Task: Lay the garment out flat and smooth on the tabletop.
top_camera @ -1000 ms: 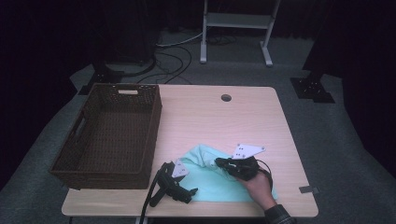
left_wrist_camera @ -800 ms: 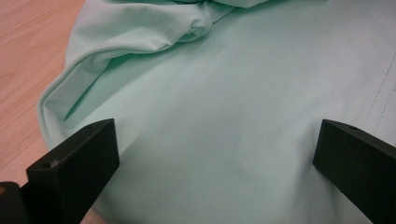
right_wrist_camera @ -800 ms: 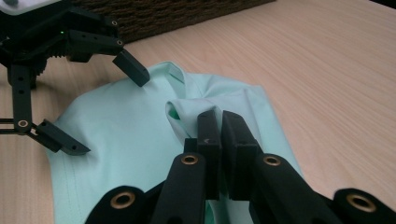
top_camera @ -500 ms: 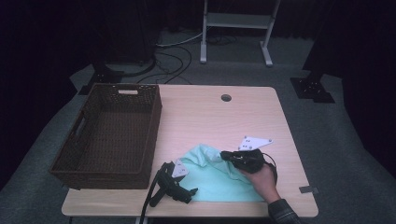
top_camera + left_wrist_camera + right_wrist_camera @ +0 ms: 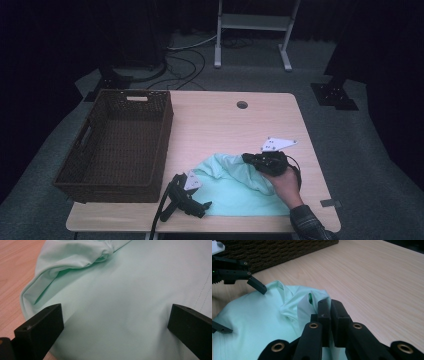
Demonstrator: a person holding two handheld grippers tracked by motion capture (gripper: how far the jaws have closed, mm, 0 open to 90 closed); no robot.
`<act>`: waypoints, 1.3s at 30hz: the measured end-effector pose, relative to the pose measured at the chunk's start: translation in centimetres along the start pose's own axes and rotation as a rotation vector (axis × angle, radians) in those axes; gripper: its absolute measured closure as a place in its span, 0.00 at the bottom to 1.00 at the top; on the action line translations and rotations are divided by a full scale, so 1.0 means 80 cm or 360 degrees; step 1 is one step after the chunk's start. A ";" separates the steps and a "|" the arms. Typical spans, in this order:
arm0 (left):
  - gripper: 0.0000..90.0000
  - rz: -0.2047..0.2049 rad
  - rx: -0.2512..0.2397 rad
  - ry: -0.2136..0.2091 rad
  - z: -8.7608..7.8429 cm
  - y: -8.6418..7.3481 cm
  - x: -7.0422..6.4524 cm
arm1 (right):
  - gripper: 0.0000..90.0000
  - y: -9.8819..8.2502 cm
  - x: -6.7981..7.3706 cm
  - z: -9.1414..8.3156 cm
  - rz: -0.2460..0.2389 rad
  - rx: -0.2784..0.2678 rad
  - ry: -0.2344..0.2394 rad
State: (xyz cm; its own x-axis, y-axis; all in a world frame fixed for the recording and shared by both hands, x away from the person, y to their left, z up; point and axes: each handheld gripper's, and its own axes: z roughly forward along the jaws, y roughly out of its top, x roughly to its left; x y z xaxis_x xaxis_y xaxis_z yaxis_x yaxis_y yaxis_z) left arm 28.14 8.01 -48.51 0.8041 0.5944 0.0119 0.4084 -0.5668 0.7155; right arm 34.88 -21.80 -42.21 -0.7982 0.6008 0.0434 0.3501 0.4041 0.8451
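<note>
A mint green cloth (image 5: 232, 192) lies crumpled on the near part of the wooden table (image 5: 225, 125). A hand holds my right gripper (image 5: 248, 159) at the cloth's far right corner. Its jaws (image 5: 329, 303) are shut on a raised fold of the cloth (image 5: 262, 322), which lifts toward them. My left gripper (image 5: 202, 196) lies on the table at the cloth's left edge with no hand on it. It stands open (image 5: 115, 320), jaws spread wide over the flat cloth (image 5: 112, 295). In the right gripper view the left gripper (image 5: 239, 307) rests over the cloth's far side.
A dark brown wicker basket (image 5: 165, 135) stands on the left half of the table, just beyond the left gripper. A small round hole (image 5: 242, 105) sits near the table's far edge. Cables and a white frame stand on the floor behind.
My right gripper has moved to the right and slightly up, drawing the pinched fold of cloth with it. The left gripper has stayed where it lies.
</note>
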 end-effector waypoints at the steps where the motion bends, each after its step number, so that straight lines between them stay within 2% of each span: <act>1: 0.00 0.0000 0.0000 0.0000 0.000 0.000 0.000 | 0.96 0.001 -0.001 0.000 0.0004 0.0001 -0.0002; 11: 0.00 0.0003 0.0003 0.0000 0.000 0.000 0.000 | 0.96 0.004 -0.015 0.002 0.0015 0.0028 -0.0035; 25: 0.00 0.0004 0.0005 0.0000 0.000 0.000 0.000 | 0.96 0.007 -0.033 0.010 0.0033 0.0045 -0.0043; 39: 0.00 0.0003 0.0005 -0.0002 0.000 0.000 0.000 | 0.96 0.010 -0.062 0.023 0.0066 0.0103 -0.0071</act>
State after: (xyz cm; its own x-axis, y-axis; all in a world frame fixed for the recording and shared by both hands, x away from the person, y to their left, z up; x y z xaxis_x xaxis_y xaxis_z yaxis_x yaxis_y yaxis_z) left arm 28.14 8.03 -48.50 0.8052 0.5929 0.0125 0.4083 -0.5696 0.7134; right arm 40.04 -23.23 -42.74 -0.7602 0.6475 0.0523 0.4144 0.4213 0.8067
